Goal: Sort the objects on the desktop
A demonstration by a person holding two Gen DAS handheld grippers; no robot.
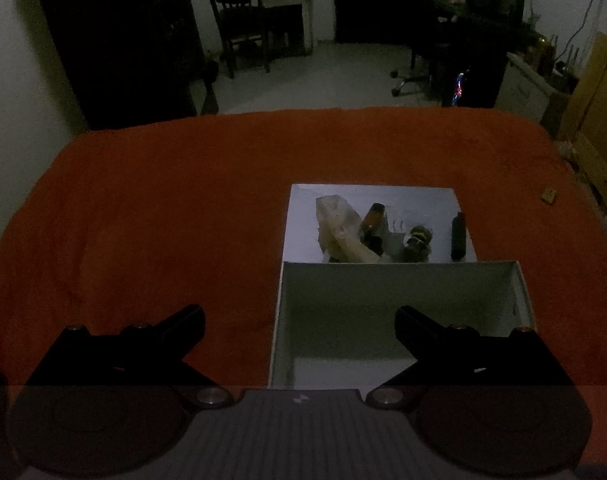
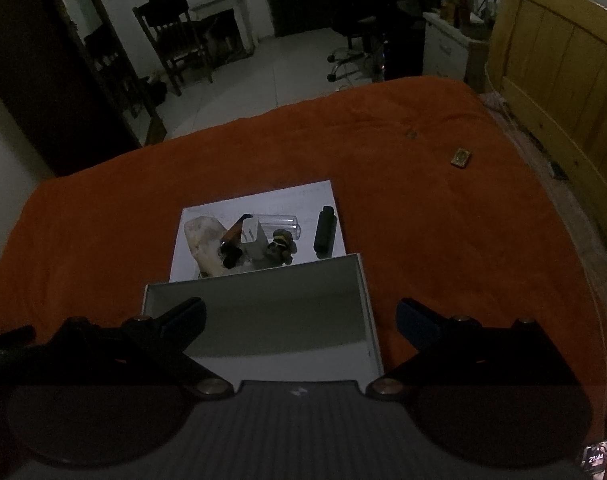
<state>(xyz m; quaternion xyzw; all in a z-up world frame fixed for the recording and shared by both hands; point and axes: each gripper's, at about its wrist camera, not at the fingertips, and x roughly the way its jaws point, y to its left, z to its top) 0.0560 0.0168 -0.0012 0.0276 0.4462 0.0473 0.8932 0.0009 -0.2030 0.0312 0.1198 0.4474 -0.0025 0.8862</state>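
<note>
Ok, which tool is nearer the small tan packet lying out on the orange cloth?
Right. The right tool has the small tan packet ahead and slightly to its right; from the left tool it lies far off to the right.

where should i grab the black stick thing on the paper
Grip the black bar across its narrow middle, coming from above with the right tool. It lies flat on the white sheet, lengthwise away from you, clear of the pile.

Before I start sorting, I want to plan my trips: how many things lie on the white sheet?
5 I can tell apart: a pale bag at left, brown bottle, clear tube, small figurine, black bar at right. More may hide in the pile.
</note>
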